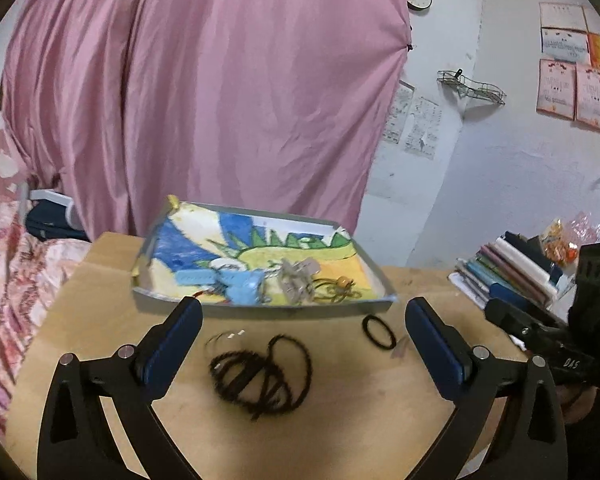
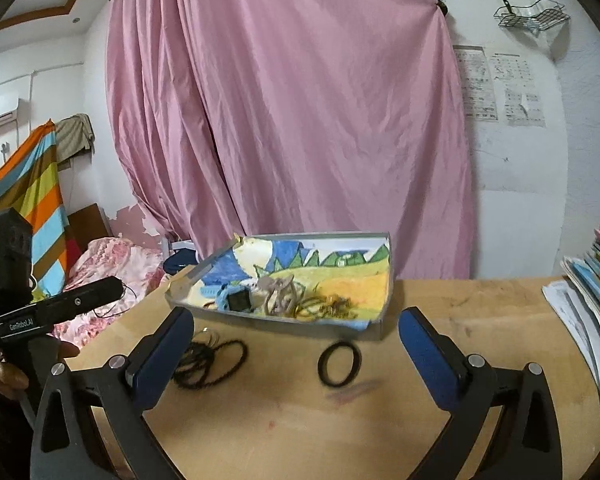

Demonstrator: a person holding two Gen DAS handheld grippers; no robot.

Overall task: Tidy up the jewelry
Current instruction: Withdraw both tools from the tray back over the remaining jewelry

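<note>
A shallow grey tray point(image 1: 260, 307) point(image 2: 300, 326) lined with a coloured drawing sits on the wooden table. In it lie a blue watch point(image 1: 242, 286) point(image 2: 236, 300), a beige clip point(image 1: 298, 280) point(image 2: 280, 292) and gold chains point(image 1: 336, 290) point(image 2: 328, 306). In front of the tray a tangled black cord necklace point(image 1: 260, 372) point(image 2: 208, 364) and a black hair band point(image 1: 378, 332) point(image 2: 339, 364) lie on the table. My left gripper point(image 1: 304, 312) is open above the necklace. My right gripper point(image 2: 296, 324) is open above the hair band. Both hold nothing.
A stack of books point(image 1: 508, 272) point(image 2: 592, 280) stands at the table's right edge. A pink curtain point(image 2: 292, 120) hangs behind the table. A bed with floral bedding point(image 1: 8, 280) lies to the left. The other handheld gripper shows at each view's edge point(image 1: 560, 332) point(image 2: 40, 308).
</note>
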